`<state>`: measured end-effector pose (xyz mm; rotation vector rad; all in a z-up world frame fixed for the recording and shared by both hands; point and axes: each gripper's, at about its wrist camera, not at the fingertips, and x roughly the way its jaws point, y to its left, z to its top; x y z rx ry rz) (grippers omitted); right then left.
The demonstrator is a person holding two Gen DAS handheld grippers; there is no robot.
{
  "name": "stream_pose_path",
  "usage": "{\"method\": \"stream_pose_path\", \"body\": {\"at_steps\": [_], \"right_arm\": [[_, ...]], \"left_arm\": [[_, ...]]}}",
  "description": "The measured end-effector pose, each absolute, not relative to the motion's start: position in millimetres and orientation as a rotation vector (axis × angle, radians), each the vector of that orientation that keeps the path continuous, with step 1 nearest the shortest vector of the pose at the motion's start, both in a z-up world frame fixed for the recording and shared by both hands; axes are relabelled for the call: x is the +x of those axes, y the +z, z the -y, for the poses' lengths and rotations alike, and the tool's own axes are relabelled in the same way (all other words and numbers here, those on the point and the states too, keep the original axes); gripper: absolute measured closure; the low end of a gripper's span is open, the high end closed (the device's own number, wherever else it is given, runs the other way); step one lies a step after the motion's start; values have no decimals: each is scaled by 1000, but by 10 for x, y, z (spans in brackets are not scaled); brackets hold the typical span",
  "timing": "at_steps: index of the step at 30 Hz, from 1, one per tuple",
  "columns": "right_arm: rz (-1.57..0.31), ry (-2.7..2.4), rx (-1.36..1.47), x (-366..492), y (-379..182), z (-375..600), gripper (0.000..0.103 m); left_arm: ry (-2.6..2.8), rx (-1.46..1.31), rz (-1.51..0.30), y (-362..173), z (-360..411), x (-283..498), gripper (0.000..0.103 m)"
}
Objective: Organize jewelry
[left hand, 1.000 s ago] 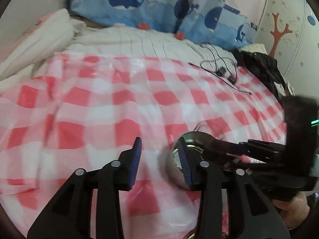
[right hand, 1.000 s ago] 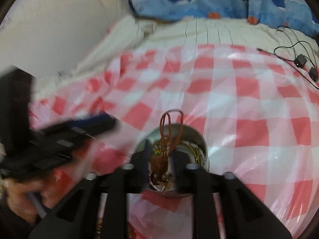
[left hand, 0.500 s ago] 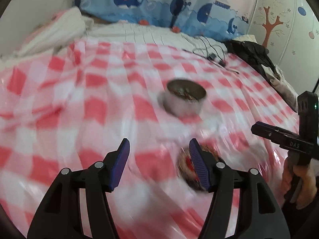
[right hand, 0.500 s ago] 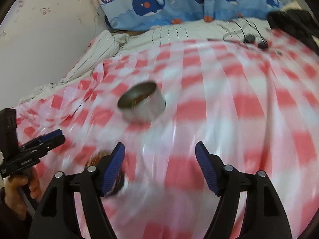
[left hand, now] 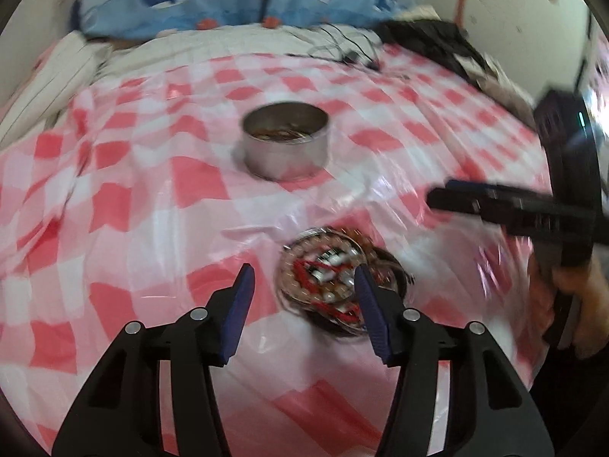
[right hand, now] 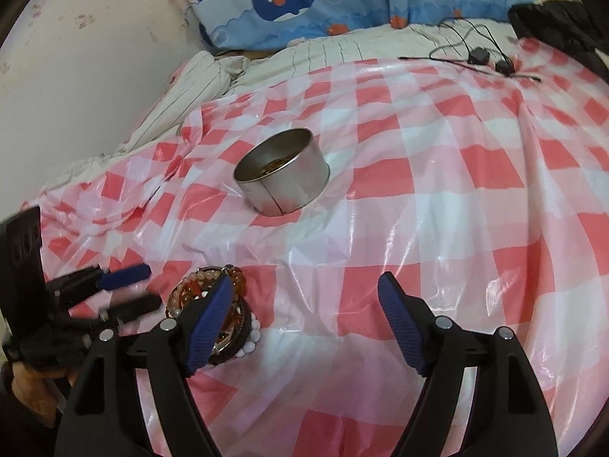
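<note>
left hand-held gripper low over the bed, jaws wide apart, gripping nothing | right hand-held gripper same deal, spread wide and empty | jewelry pile sits on the checkered sheet right by the left gripper's right fingertip | metal tin further out, well apart from both

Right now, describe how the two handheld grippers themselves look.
Both match. The left gripper and right gripper have black plastic linkage arms with silver rivet pivots, ending in jaws lined with ribbed blue pads. Seen side-on, the right gripper's black body shows a small green light. Bare hands hold them; no cables are visible.
</note>
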<state>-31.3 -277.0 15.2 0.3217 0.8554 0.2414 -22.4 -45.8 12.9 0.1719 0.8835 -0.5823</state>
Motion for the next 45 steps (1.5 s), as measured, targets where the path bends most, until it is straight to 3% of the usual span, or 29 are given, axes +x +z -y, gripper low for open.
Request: {"method": "stream_pose_path", "body": {"at_steps": [10, 15, 17, 19, 32, 45], "right_arm": [[-860, 255, 320, -314, 160, 2724, 27], [-862, 261, 315, -320, 158, 2703, 27], [-863, 263, 315, -320, 155, 2701, 27], [-862, 262, 316, -319, 152, 2708, 27], [-880, 288, 292, -308, 138, 2633, 27], [-874, 583, 29, -196, 239, 1704, 27]], "left_arm": [[-563, 208, -921, -21, 587, -128, 34], [-568, 208, -953, -156, 670, -45, 32], [-576, 205, -946, -159, 681, -53, 33], [-589, 169, -943, -129, 651, -47, 45], [-501, 8, -865, 109, 317, 42, 45], [-377, -123, -827, 250, -95, 172, 45]]}}
